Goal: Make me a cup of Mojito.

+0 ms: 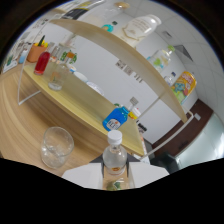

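Note:
A small clear bottle point(114, 154) with a white cap and a label low on its body stands between my two white fingers point(85, 175). Both fingers sit tight against its sides, so my gripper point(115, 172) is shut on it. Its cap is on. An empty clear drinking glass point(56, 146) stands on the wooden counter point(20, 115), just ahead of the fingers and to the left of the bottle. The whole view is tilted.
A wooden shelf unit point(85, 102) runs beyond the bottle. It carries a blue-labelled bottle point(116, 120), a red bottle point(42, 62), another glass point(55, 80) and several other bottles. Jars and containers sit on the upper shelf point(140, 27). A white wall lies behind.

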Available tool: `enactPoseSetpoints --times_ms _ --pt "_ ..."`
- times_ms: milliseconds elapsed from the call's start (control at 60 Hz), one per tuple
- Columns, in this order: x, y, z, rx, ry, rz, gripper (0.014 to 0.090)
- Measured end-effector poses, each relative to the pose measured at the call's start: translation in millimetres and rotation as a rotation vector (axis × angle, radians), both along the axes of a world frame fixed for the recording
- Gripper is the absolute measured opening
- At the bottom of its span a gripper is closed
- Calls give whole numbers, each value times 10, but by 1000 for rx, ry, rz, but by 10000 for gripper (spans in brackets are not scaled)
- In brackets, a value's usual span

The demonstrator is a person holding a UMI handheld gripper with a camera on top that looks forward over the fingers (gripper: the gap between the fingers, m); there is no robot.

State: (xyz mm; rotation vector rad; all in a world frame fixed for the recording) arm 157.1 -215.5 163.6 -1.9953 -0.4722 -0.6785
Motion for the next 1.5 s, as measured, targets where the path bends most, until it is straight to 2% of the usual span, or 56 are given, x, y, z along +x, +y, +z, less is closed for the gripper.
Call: enactPoseSetpoints --times_ms 200,400,533,700,850,967,1033,1150,1283,1367,1500 --pt "-154 160 275 16 -544 204 336" --pt "-384 299 471 27 -980 347 337" --pt "-503 327 501 -17 -1253 420 337" --pt "-500 371 395 -113 -1469 463 337" --pt "-539 356 351 -125 -1487 487 338" --pt "-489 327 397 -121 -1384 456 339" --pt "-481 302 455 -86 -1232 431 340" --pt "-502 212 679 23 -801 374 340" --pt "-249 139 813 135 -237 208 339" --pt "-118 95 653 163 97 132 340" --pt "4 69 129 122 475 45 340"
